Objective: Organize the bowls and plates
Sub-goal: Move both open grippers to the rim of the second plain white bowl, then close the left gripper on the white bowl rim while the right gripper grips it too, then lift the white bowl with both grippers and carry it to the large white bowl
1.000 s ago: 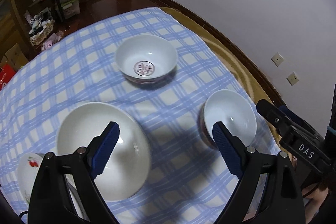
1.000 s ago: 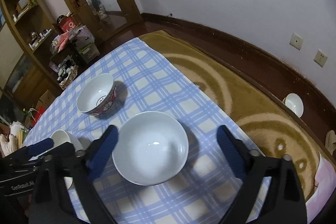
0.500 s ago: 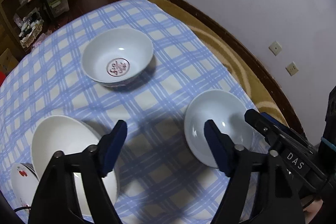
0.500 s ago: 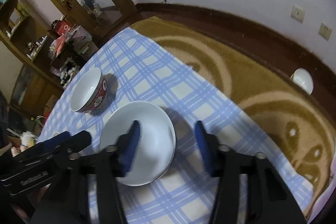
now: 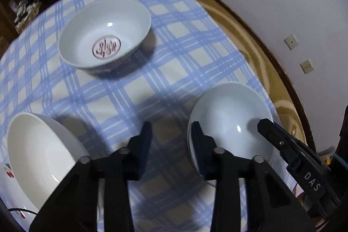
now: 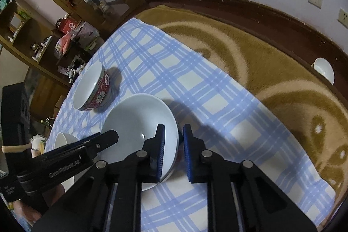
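Observation:
A plain white bowl [image 5: 230,121] sits near the right edge of a blue checked tablecloth [image 5: 178,53]; it also shows in the right wrist view [image 6: 137,129]. My right gripper [image 6: 173,151] straddles its near rim, one pad inside and one outside, jaws narrowed but apart. My left gripper [image 5: 171,140] is partly open over bare cloth just left of that bowl. A bowl with a red emblem [image 5: 105,34] stands further back, red-patterned outside [image 6: 95,86]. A larger cream bowl [image 5: 37,156] sits at the left.
A small flowered dish [image 5: 6,169] peeks out at the far left. A brown patterned rug [image 6: 261,71] lies beyond the cloth, with a white bowl [image 6: 324,67] on the floor by the wall. Cluttered shelves [image 6: 43,36] stand at the back left.
Both grippers have narrowed their jaws and moved lower and closer. The right gripper has come down over the plain white bowl's rim; the left has shifted right, off the cream bowl.

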A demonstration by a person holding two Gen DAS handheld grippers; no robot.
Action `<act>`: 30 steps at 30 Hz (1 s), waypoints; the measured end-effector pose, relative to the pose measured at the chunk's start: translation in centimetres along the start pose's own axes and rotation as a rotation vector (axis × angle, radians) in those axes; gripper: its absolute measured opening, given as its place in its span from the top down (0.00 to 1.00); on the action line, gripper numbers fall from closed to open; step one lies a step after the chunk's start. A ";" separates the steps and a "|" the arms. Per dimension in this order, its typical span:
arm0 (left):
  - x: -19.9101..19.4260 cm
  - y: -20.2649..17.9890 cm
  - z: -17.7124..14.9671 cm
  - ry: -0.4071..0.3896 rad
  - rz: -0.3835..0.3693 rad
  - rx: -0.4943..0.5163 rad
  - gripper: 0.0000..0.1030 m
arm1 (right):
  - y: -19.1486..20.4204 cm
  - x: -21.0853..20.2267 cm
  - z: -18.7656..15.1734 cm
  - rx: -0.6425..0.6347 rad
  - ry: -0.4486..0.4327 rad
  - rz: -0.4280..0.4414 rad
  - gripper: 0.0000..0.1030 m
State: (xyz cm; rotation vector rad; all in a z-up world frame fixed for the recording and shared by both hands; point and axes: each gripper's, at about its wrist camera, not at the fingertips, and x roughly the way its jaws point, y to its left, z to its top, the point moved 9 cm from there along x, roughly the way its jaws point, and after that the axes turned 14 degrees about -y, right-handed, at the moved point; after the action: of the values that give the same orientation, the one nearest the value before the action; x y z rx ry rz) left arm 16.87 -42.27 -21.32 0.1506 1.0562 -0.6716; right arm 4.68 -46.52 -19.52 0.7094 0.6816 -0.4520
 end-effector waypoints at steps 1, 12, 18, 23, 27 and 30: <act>0.3 0.0 -0.2 0.011 -0.005 -0.006 0.72 | 0.0 0.2 -0.2 0.002 0.009 0.002 0.85; 1.4 -1.1 -1.1 0.022 -0.043 0.016 0.83 | -0.4 1.6 -1.1 -0.046 0.041 -0.032 0.90; 0.6 -1.6 -1.2 0.018 -0.041 0.034 0.85 | 0.8 0.9 -0.5 -0.094 -0.003 -0.038 0.90; -0.8 -1.1 -0.9 0.005 -0.059 0.004 0.85 | 1.6 0.0 0.0 -0.080 -0.031 -0.008 0.90; -2.7 -0.4 -0.5 -0.023 -0.028 0.027 0.86 | 3.3 -0.9 0.3 -0.092 -0.055 0.029 0.90; -4.0 0.6 -0.4 -0.029 -0.021 0.023 0.88 | 4.6 -1.4 0.2 -0.110 -0.069 0.044 0.90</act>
State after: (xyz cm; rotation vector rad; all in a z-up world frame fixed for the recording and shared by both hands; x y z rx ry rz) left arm 15.68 -39.90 -18.28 0.1491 1.0236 -0.7031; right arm 6.50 -43.37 -16.39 0.6011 0.6206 -0.3939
